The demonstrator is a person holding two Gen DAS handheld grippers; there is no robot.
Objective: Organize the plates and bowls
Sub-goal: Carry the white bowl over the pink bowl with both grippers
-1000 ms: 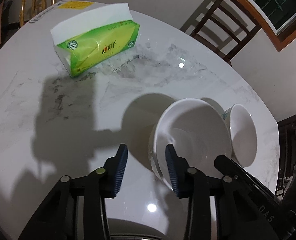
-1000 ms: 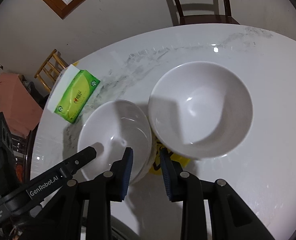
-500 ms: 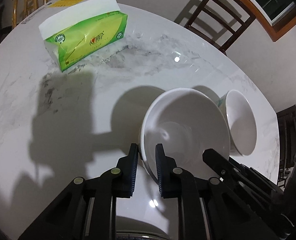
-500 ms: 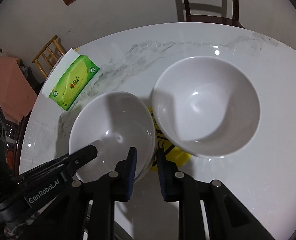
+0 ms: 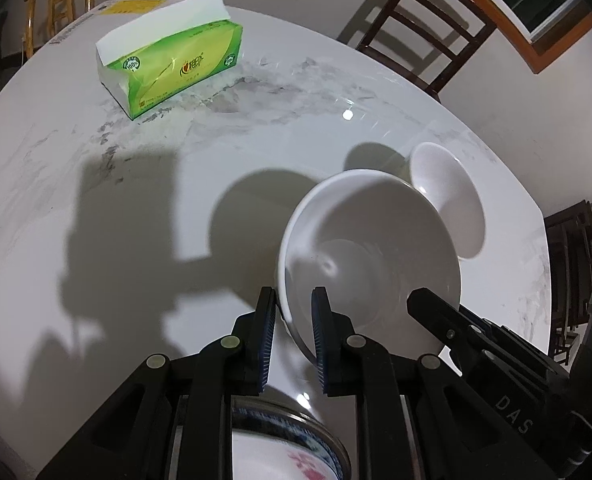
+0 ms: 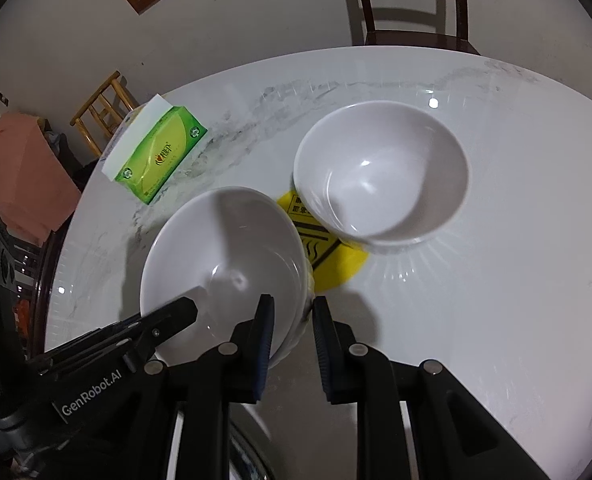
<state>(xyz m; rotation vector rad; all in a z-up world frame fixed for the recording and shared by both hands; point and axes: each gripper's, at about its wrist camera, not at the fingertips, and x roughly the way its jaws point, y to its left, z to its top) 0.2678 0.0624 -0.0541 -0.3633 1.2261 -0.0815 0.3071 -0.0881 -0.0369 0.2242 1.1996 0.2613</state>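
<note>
A white bowl (image 5: 368, 256) (image 6: 223, 256) sits between my two grippers, held by opposite sides of its rim. My left gripper (image 5: 293, 312) is shut on the bowl's near-left rim, one pad inside and one outside. On the opposite edge, the right gripper (image 6: 289, 316) is shut the same way. A second white bowl (image 6: 380, 172) (image 5: 452, 200) stands on the marble table (image 6: 496, 280) just beyond, apart from the held one. Each gripper's black finger shows in the other's view.
A green tissue box (image 5: 171, 72) (image 6: 159, 156) lies at the far left. A yellow round sticker (image 6: 332, 256) shows between the bowls. A blue-rimmed dish (image 5: 287, 452) is below my left gripper. Dark wooden chairs (image 6: 412, 4) (image 5: 424, 36) stand behind the table.
Both grippers closed onto the bowl's rim. The bowl then moved away from the second bowl, opening a gap and uncovering more of the yellow sticker.
</note>
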